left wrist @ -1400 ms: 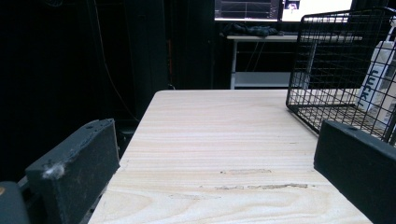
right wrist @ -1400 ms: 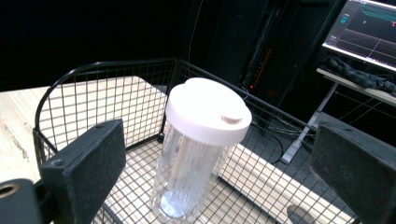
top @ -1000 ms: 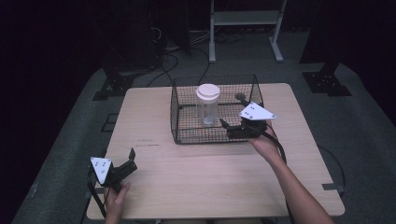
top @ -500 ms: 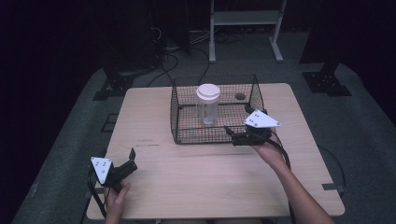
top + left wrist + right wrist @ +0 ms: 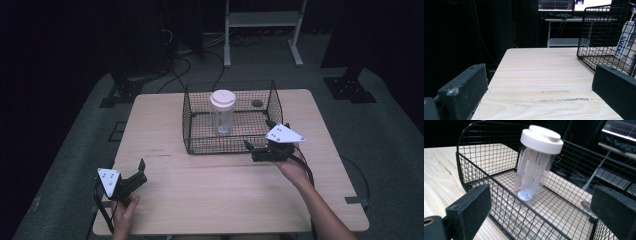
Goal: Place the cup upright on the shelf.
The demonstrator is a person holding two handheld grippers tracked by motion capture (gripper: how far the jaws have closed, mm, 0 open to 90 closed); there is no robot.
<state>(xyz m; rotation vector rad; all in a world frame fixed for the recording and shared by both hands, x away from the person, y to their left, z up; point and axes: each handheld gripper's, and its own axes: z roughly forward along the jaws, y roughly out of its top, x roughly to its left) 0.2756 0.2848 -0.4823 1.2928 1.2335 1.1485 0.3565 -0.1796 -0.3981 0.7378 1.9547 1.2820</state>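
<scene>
The right hand-held gripper (image 5: 255, 148) sits wide open and empty just outside the wire basket's (image 5: 230, 149) near rim, the white-lidded clear bottle (image 5: 222, 112) upright beyond it. The left hand-held gripper (image 5: 140, 171), also open and empty, rests near the counter (image 5: 210, 185) edge with bare wood ahead.

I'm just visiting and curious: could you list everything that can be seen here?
Table: one, light wood, centre of the high view.
Wire basket: one, black, on the table's far half.
Jar: one, clear with a white lid, upright inside the basket.
Small round thing: one, dark, in the basket's far right corner; too small to identify.
Stand: one, white, on the floor beyond the table.
Left tool: one, black with a grey plate, near left table corner, jaws open.
Right tool: one, black with a grey plate, at the basket's near right corner, jaws open.
</scene>
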